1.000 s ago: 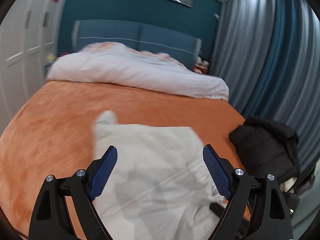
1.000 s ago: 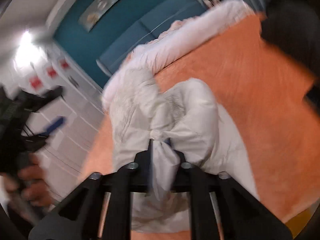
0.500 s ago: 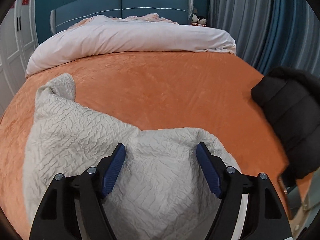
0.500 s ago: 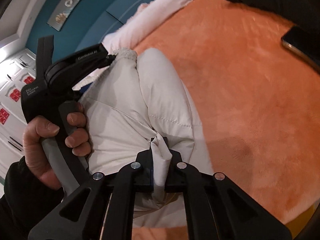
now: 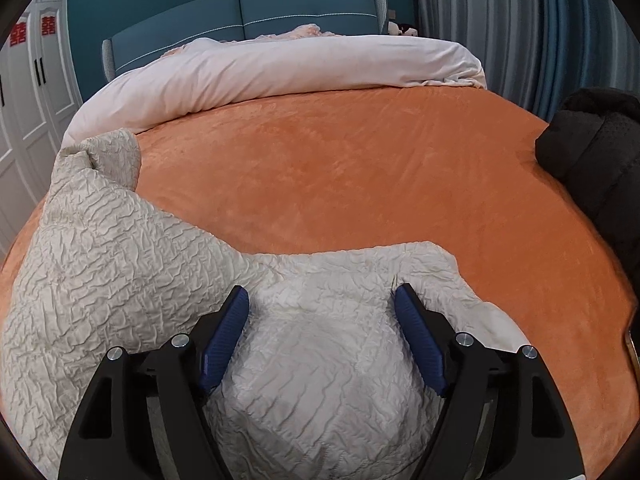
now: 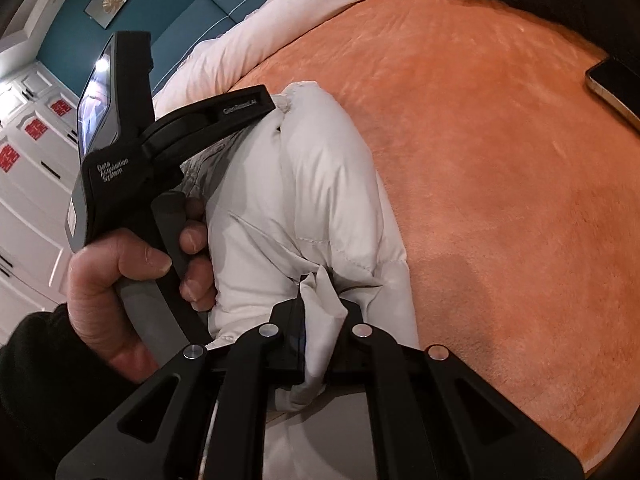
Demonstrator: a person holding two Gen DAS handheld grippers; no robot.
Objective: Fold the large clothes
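Item: cream quilted jacket [image 5: 120, 264], the task's garment. It lies bunched on the orange bedspread [image 5: 360, 184] at the near edge of the bed, filling the left wrist view from 9 o'clock round to 5 o'clock; one crinkled sleeve or corner runs up toward 10 o'clock.

Left hand-held gripper [image 5: 322, 332]: released, its blue pads [image 5: 224, 340] wide apart and straddling a raised hump of the jacket. Neither pad bites the fabric. In the right wrist view its black body sits at 10 o'clock, carried by the person's left hand [image 6: 132, 276].

Right hand-held gripper [image 6: 320, 312]: clenched on a pinch of the jacket's edge [image 6: 320, 296], the cloth standing up between the closed jaws at 6 o'clock. The jacket's smoother face [image 6: 320, 184] trails away toward 11 o'clock.

Other stock: white duvet [image 5: 280, 68] heaped at 12 o'clock against the blue headboard [image 5: 240, 16]; black padded coat [image 5: 592, 152] at 3 o'clock; a phone [image 6: 612, 88] on the bedspread at 2 o'clock in the right wrist view; white wardrobe doors [image 5: 24, 92] at 9 o'clock.

Step in hand, by judgement: laying out and taking hold, before any fold; only one edge is secured.

Next move calls for: the left hand-held gripper to close on a matching edge or corner, not the hump's middle, so both can draw the jacket flat. Thick padding may slip or bunch.
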